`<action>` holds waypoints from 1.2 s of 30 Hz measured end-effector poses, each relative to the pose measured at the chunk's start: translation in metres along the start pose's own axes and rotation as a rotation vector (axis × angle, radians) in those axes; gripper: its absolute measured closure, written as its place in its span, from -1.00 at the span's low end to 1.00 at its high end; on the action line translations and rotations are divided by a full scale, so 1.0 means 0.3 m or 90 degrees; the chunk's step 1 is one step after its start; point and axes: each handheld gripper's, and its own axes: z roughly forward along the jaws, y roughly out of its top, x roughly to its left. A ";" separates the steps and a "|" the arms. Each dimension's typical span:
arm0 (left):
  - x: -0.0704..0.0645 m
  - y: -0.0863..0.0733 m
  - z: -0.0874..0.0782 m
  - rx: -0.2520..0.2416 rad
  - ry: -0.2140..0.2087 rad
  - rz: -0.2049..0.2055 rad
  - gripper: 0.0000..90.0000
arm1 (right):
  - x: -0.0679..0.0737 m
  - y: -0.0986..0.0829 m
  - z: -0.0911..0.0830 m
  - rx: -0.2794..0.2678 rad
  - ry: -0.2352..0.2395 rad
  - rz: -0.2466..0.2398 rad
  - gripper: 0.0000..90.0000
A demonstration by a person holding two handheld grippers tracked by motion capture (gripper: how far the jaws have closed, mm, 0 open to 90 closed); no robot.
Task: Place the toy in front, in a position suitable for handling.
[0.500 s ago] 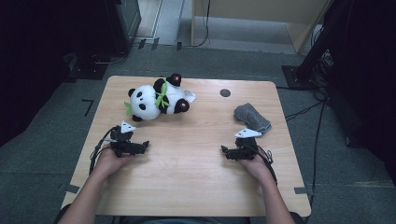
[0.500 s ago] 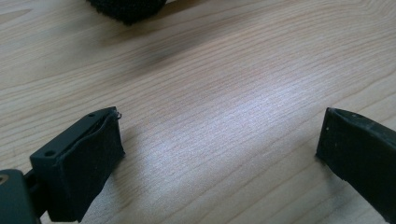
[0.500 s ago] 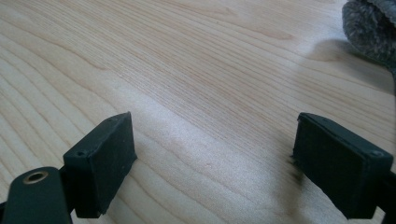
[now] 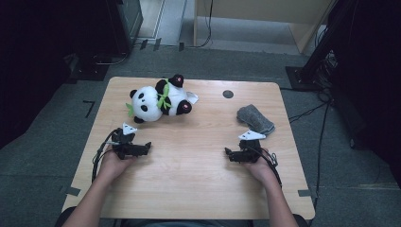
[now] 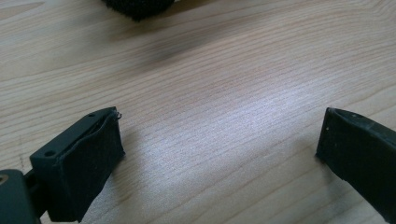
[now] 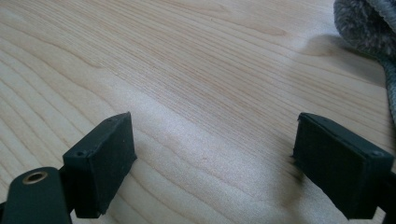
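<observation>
Wood table (image 4: 198,156) bare between grippers. Left gripper (image 4: 147,147) spread, empty, near panda (image 4: 158,99). Right gripper (image 4: 228,154) spread, empty, just beside grey cloth (image 4: 255,119). Looks pre-grasp; next: reach, centre jaws over target, close.

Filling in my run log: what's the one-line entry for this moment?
left claw: open, empty | right claw: open, empty | panda plush: untouched | grey cloth: untouched

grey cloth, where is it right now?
High view: the grey cloth lies on the table's right side, just beyond the right gripper, untouched. Its edge also shows top right in the right gripper view.
</observation>
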 end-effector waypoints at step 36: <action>0.005 0.098 -0.062 -0.017 -0.106 0.058 -0.23 | -0.005 0.002 0.002 0.000 -0.005 0.007 -0.73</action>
